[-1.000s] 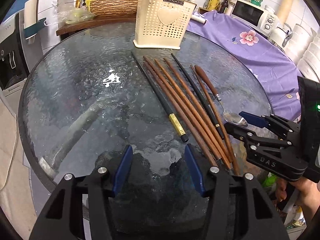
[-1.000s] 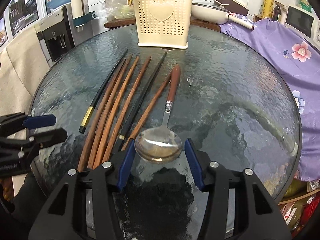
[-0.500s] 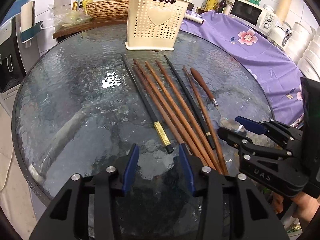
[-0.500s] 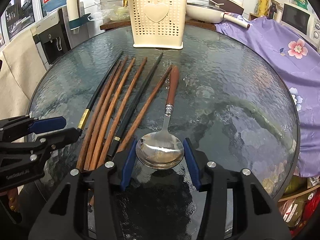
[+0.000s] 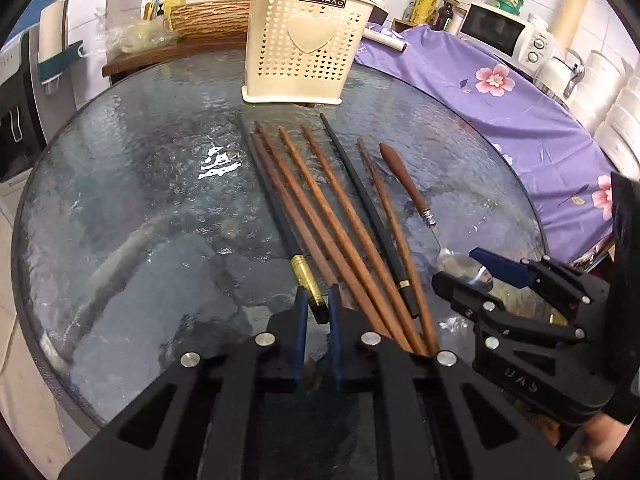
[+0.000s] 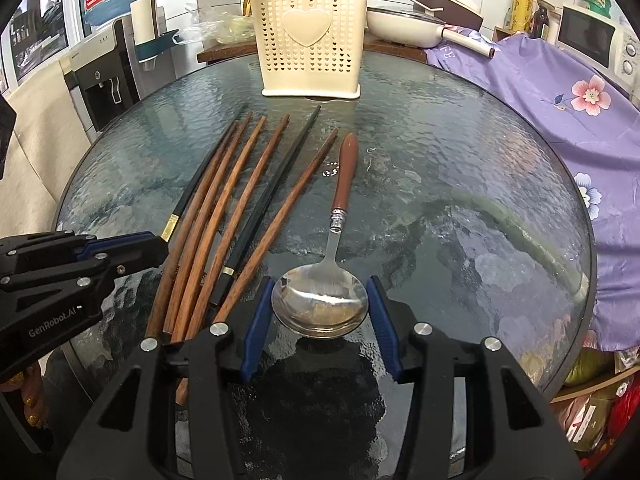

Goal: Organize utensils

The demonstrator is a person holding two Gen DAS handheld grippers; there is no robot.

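Observation:
Several brown wooden chopsticks and two black ones lie fanned on the round glass table. My left gripper is shut on the gold-banded end of the leftmost black chopstick. A spoon with a brown handle lies to the right of the chopsticks. My right gripper is open with its fingers on either side of the spoon bowl. A cream perforated utensil holder stands upright at the far edge, also in the right wrist view.
A purple flowered cloth covers the counter to the right, with a microwave behind. A water dispenser stands at the left. A white pan sits behind the holder.
My left gripper moved right and forward and closed on the gold-banded end of the black chopstick. My right gripper stayed open around the spoon bowl.

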